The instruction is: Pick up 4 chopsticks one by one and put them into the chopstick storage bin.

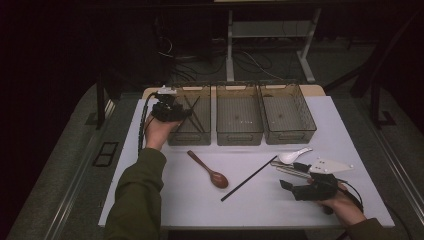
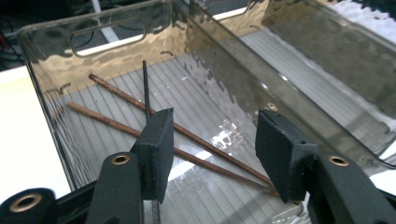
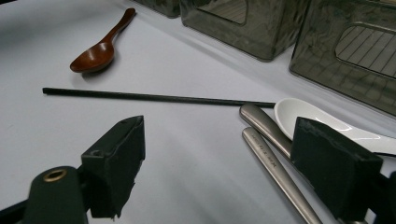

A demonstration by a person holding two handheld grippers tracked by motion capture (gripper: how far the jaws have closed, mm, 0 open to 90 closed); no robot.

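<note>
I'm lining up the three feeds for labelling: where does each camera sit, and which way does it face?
High view: above the person's side, looking forward and down at the table; both forearms and grippers show.
Left gripper view: rides the left gripper, looking into the left bin at chopsticks; open jaws show.
Right gripper view: rides the right gripper, low over the table; open jaws show.
Shared by the high and right gripper views: wooden spoon, black chopstick.

High view overhead, gripper views close, sharing black chopstick (image 1: pixel 248 178)
</note>
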